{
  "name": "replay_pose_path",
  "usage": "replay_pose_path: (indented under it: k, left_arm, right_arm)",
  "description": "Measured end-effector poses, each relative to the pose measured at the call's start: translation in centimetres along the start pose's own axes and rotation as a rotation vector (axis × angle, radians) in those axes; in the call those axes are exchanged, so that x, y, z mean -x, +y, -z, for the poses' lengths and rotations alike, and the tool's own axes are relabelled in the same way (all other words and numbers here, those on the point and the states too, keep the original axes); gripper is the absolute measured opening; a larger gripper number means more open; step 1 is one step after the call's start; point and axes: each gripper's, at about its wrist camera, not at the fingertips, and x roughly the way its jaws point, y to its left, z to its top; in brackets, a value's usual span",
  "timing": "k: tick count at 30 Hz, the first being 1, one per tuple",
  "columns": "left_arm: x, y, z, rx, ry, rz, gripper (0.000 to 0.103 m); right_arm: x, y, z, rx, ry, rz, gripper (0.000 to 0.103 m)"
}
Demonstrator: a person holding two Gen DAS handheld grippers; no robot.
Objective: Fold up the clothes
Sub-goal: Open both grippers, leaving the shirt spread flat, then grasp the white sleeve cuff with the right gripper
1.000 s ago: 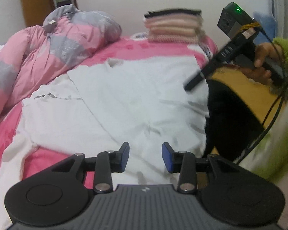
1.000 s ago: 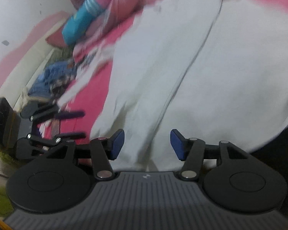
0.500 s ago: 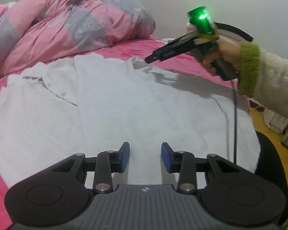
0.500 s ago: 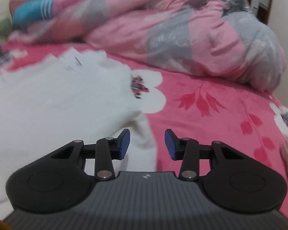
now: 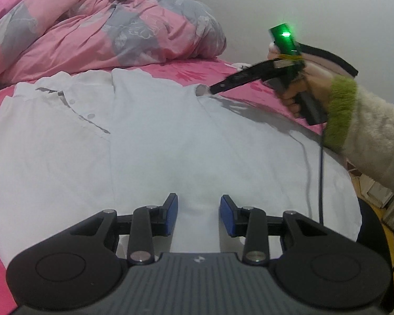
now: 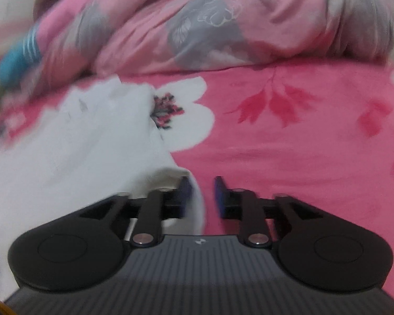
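Pink bedsheet (image 5: 197,69); bunched quilt (image 5: 105,26) lies behind white shirt (image 5: 170,136).

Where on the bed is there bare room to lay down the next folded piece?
Bare pink sheet lies between the white shirt and the bunched pink-grey duvet, right of the right gripper. The shirt fills the near side under the left gripper; the duvet crowds the far edge.

White shirt (image 5: 170,141), pink floral bedsheet (image 6: 302,136)
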Motion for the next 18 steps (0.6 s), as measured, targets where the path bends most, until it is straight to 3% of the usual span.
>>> replay_pose_path:
  k: [3, 5, 8, 11, 14, 18]
  left_arm:
    - [0.1, 0.2, 0.1, 0.029, -0.008, 0.004, 0.037]
    - [0.1, 0.3, 0.2, 0.056, -0.013, 0.004, 0.038]
    - [0.2, 0.4, 0.3, 0.101, -0.026, -0.006, 0.038]
    - [0.3, 0.3, 0.6, 0.113, -0.049, -0.017, 0.038]
    - [0.4, 0.5, 1.0, 0.127, -0.067, -0.009, 0.039]
    - [0.4, 1.1, 1.4, 0.169, -0.088, 0.018, 0.039]
  right_arm:
    - [2.2, 1.8, -1.1, 0.175, 0.025, 0.061, 0.032]
    - [2.8, 2.8, -2.6, 0.205, -0.007, 0.062, 0.027]
    - [0.8, 3.9, -4.2, 0.128, -0.021, -0.046, 0.024]
    - [-3.4, 3.9, -3.8, 0.014, 0.025, -0.106, 0.022]
    - [-6.0, 2.6, -2.5, -0.093, 0.089, -0.095, 0.020]
    - [-5.1, 2.7, -4.4, -0.129, 0.062, -0.104, 0.020]
